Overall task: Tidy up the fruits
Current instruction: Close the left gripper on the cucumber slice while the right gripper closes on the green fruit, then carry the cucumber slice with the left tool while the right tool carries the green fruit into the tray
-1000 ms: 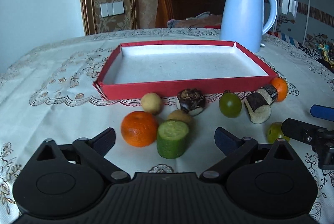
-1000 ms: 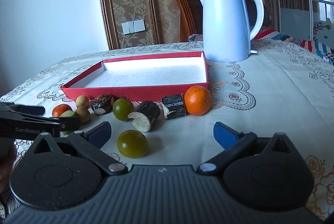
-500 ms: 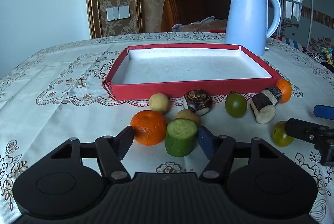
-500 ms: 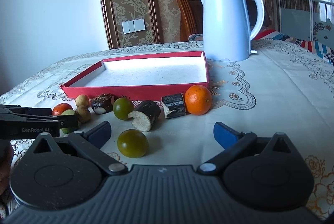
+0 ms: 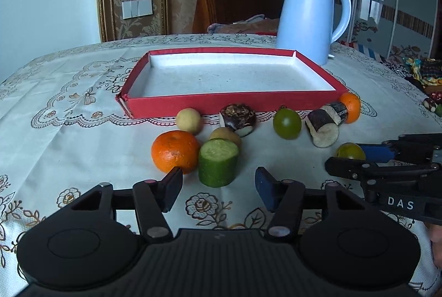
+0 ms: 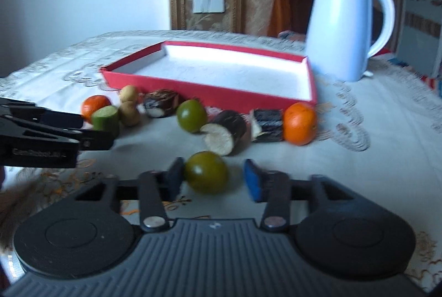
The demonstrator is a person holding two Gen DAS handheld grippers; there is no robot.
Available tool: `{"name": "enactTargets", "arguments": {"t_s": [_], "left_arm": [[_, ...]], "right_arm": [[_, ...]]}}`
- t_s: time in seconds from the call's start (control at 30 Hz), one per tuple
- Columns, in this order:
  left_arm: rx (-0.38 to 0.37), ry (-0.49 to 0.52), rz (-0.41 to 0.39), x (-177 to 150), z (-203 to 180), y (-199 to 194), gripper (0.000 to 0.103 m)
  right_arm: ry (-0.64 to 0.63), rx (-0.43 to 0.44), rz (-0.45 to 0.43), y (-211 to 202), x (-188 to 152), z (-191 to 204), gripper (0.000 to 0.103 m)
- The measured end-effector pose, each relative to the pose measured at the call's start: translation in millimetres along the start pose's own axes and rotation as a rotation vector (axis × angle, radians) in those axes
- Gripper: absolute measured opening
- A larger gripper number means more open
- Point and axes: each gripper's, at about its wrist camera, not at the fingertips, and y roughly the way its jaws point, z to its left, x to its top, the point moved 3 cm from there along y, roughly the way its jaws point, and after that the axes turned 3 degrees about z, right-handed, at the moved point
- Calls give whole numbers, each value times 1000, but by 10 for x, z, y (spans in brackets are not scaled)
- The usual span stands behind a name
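Fruit all sits on the tablecloth [image 5: 69, 131], none of it in the red tray [image 5: 221, 106], whose white floor shows bare in both views. By my reading the sorting has not produced a single placement yet; everything is left to do.

Nearest my right claw [image 6: 211, 179]: a green tomato [image 6: 206, 172], between the two spread fingers. The left pad looks to be touching it or nearly so, the blue right pad stands apart from it. Jaws open, nothing gripped. The right view is blurred, so I cannot settle contact any finer.

My left claw [image 5: 218, 185] is also open and empty, fingers astride the line to the cucumber chunk [image 5: 218, 162], which stands upright just ahead of the tips. The left finger tip overlaps the tangerine [image 5: 175, 151] in the view; touching or not, I cannot tell.

Further out, in a loose row before the tray's front wall: a pale round fruit [image 5: 188, 120], a second one [image 5: 225, 136] behind the cucumber, a dark chestnut-like piece [image 5: 238, 118], a second green tomato [image 5: 286, 123], two dark-skinned, white-fleshed cut pieces [image 5: 323, 128], a second tangerine [image 5: 350, 107] at the tray's right corner.

White kettle [image 5: 312, 20] stands behind the tray.

Judgement: first pick is the near green tomato, then the rest one by one.
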Motion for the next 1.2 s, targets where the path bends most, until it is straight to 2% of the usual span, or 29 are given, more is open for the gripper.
{"name": "enactTargets", "arguments": {"t_s": [0.13,0.23,0.37,0.47,0.53,0.9,1.2], "left_arm": [[11,14,-20,40,-37,7,57],[2,37,-24,77,-85,27,47],[14,47,-34,93,-115,59,47],[18,45,-40,98,-106,69,40],[26,44,-44,90,-87,74,32],[-8,33,-63,119,-56,-60,31],[-7,34,-111,460,-17,-101,31]], "right_arm": [[23,23,-12,-6,-12,-27,31],[36,20,-17,-8,-12,-46,31],[54,18,-17,-10,-12,-80,31],[55,9,-21,-22,-16,-78,31],[55,2,-25,-30,-20,-76,31],[73,-16,-56,-83,-19,-108,31],[47,-84,-129,-149,278,-103,31]]}}
